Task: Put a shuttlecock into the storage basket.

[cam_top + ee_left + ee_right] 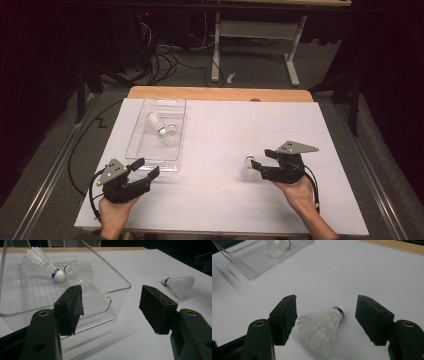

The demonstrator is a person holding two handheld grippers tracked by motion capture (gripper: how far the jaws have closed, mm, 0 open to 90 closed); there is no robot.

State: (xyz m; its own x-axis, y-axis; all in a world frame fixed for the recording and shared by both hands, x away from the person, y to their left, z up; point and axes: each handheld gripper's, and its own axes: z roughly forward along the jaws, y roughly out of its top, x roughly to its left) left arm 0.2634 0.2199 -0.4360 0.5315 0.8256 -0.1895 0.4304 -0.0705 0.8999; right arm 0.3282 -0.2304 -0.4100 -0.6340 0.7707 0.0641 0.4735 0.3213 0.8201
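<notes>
A white feathered shuttlecock with a blue-banded cork tip (325, 326) is seen lying on its side on the white sheet covering the wooden desk (220, 145), toward the desk's right half and nearer its near edge. It is flanked by the black jaws of the right gripper (256, 169), which stand apart on either side of it; the left jaw's pad is seen just beside the feather skirt, though whether it touches cannot be told, and the cork tip lies clear of the other pad, so nothing is clenched. The left gripper (148, 168) is held over the desk's near-left part, just before the near end of a clear rectangular plastic tray (176, 107), with its jaws spread wide and nothing between them. The tray is set on the left half of the desk, reaching toward the far edge, and two more white shuttlecocks (43, 263) (78, 271) are seen lying inside it, their cork tips close together.
</notes>
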